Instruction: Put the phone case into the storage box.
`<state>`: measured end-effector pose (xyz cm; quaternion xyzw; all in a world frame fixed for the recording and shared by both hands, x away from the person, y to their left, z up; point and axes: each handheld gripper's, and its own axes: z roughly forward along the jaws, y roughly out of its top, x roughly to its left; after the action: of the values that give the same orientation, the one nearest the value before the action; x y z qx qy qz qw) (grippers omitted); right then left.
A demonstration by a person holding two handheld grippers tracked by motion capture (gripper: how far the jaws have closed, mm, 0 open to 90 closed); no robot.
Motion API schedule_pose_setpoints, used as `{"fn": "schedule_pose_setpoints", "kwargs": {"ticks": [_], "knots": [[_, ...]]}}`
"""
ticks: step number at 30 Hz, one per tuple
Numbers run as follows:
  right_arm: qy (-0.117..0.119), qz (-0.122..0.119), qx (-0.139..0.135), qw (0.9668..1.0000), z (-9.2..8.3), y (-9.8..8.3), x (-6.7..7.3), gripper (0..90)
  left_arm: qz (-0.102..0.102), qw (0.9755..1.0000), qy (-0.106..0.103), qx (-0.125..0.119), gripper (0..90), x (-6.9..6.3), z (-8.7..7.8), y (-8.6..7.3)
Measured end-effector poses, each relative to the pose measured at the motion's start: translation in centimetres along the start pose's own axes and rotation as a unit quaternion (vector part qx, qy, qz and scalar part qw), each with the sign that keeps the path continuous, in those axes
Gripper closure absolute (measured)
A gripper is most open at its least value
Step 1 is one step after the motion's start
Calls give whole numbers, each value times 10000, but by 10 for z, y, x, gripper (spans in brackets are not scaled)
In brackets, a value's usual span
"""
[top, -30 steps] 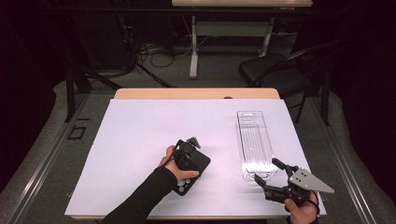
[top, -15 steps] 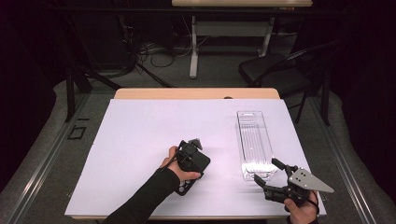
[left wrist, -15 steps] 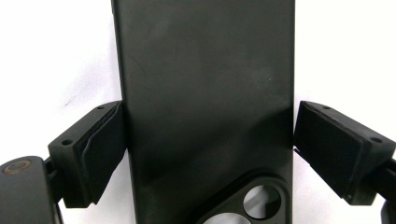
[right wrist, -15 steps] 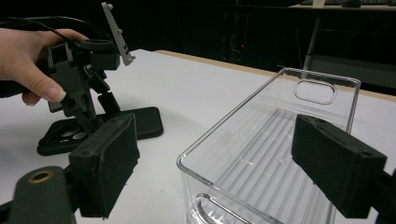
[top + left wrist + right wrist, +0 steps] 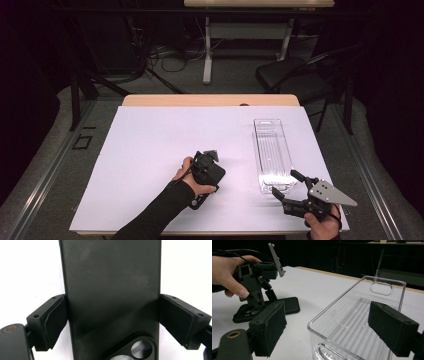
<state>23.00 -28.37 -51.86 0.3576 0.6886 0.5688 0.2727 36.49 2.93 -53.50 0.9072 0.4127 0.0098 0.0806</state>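
A black phone case [image 5: 110, 290] with a camera cutout lies flat on the white table cover. My left gripper [image 5: 207, 176] stands over it, pointing down. In the left gripper view both pads [image 5: 53, 320] press on the case's long edges, so the left gripper [image 5: 112, 315] is shut on it. The case's end [image 5: 196, 202] sticks out below the hand in the high view. In the right gripper view the case [image 5: 289, 305] rests on the table under the left gripper [image 5: 257, 282]. My right gripper [image 5: 283, 182] hovers open at the near end of a clear plastic bin [image 5: 256, 145], nothing between its pads [image 5: 270, 327].
The clear bin [image 5: 332, 307] is long and ribbed, with nothing in it, and stands on the right side of the white cover [image 5: 150, 145]. A wooden table edge [image 5: 210, 100] shows at the far side. Chairs and desk legs stand beyond the table.
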Motion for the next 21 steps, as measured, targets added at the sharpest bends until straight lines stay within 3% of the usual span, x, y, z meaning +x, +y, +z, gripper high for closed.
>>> {"fn": "schedule_pose_setpoints", "kwargs": {"ticks": [21], "knots": [[15, -11, 29, 10000, 0, -1, -1, 140, -79, 9999, 70, 70, 123, -3, 0, 2]]}}
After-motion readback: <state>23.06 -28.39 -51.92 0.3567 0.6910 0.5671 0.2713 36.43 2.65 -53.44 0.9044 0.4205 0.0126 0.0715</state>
